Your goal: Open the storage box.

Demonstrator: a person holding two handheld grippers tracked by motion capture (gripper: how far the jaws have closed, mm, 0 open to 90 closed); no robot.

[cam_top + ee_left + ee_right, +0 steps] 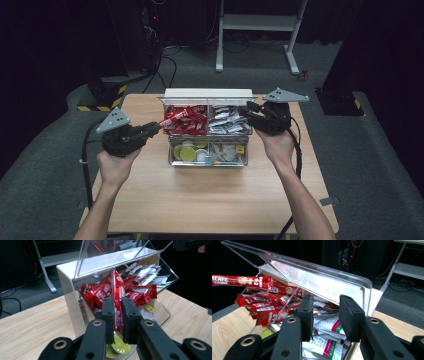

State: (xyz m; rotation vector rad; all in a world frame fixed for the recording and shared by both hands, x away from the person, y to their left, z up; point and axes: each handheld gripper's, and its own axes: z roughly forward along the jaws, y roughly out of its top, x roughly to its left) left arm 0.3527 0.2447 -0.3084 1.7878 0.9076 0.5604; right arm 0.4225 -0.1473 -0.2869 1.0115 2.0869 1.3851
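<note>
Already the left hand-held gripper (118, 312) pinched a long red coffee-stick sachet (118, 297) above the clear acrylic organiser box (163, 286)'s red compartment. The right hand-held gripper (325, 315) clamped the clear hinged lid (317, 280); a slip could drop it onto the sachet.

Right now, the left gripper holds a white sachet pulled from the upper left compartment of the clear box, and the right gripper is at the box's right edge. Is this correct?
Not quite: the sachet is red, not white. The left gripper view shows the left gripper shut on a red sachet at the upper left compartment of the clear box. The white sachets lie in the upper right compartment, by the right gripper.
</note>
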